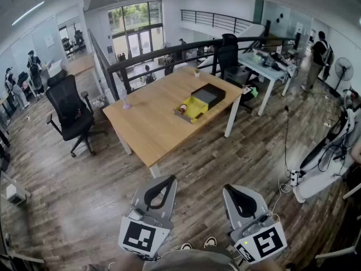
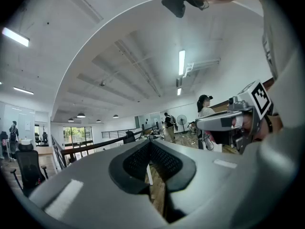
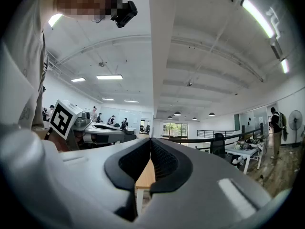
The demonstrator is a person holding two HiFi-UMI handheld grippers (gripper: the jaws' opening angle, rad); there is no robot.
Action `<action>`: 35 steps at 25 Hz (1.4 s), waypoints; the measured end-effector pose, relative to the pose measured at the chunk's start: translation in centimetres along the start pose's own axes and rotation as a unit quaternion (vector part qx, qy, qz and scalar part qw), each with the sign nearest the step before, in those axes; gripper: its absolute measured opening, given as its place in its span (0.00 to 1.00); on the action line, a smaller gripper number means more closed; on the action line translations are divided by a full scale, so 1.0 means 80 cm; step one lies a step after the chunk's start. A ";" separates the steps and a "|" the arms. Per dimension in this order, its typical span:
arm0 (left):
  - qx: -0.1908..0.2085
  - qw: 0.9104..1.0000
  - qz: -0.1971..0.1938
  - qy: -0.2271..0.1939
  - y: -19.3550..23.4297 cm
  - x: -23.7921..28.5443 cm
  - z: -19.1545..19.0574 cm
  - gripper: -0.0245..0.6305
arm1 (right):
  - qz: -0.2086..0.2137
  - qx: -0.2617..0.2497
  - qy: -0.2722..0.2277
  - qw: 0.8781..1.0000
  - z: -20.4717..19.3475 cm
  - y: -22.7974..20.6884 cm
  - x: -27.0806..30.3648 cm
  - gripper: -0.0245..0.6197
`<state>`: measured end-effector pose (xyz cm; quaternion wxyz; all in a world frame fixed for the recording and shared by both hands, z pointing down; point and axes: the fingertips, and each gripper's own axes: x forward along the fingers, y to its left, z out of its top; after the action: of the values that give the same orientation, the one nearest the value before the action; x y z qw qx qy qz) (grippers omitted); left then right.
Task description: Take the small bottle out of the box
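Pale wooden table (image 1: 152,123) stands well ahead on the plank floor (image 1: 67,196) of an open office, with a railing (image 1: 169,52) behind it. On it the box (image 1: 198,103) lies open, and the small bottle (image 1: 183,107) seems to lie at its left end. The left gripper (image 1: 163,180) and right gripper (image 1: 232,189) hang low, jaws pressed together on nothing. I'd walk close first, then spread one over the bottle.

I find no words, brand names or numbers that I can read. The only printed signs are black-and-white square patterns: the left marker (image 1: 140,236) on my left hand-held gripper (image 1: 169,179) and the right marker (image 1: 266,241) on my right hand-held gripper (image 1: 229,188). Any print on the box (image 1: 202,99) on the table (image 1: 146,131), well ahead of both, is too small to read.
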<state>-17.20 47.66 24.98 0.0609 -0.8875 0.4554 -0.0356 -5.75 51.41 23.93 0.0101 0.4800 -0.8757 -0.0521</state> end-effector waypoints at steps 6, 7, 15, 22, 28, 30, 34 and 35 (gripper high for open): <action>-0.017 1.000 -0.005 -0.004 0.002 -0.022 -0.011 0.04 | -0.004 0.001 0.001 1.000 -0.010 0.018 -0.007 0.06; -0.014 1.000 -0.007 -0.009 0.006 -0.024 -0.012 0.04 | -0.004 0.002 0.002 1.000 -0.010 0.020 -0.007 0.06; -0.020 1.000 -0.002 -0.022 0.021 -0.035 -0.009 0.04 | -0.011 0.014 0.008 1.000 -0.018 0.022 -0.004 0.06; -0.058 0.993 0.047 -0.090 0.054 -0.050 0.014 0.36 | -0.012 0.023 0.009 1.000 -0.022 0.021 0.004 0.06; -0.071 0.994 0.042 -0.067 0.055 -0.029 0.002 0.41 | -0.016 0.033 0.014 0.999 -0.029 0.001 0.011 0.06; -0.070 0.995 0.036 -0.061 0.054 -0.011 -0.001 0.41 | -0.017 0.037 0.017 0.999 -0.035 -0.013 0.019 0.06; -0.072 0.996 0.031 -0.050 0.053 0.030 -0.009 0.42 | -0.019 0.043 0.022 0.999 -0.045 -0.049 0.037 0.06; -0.074 0.996 0.030 -0.047 0.055 0.041 -0.011 0.42 | -0.021 0.045 0.022 0.999 -0.047 -0.059 0.042 0.06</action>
<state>-18.89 42.39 25.26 0.0176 -0.8761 0.4800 0.0414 -3.38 45.74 27.06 0.0068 0.4989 -0.8667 -0.0024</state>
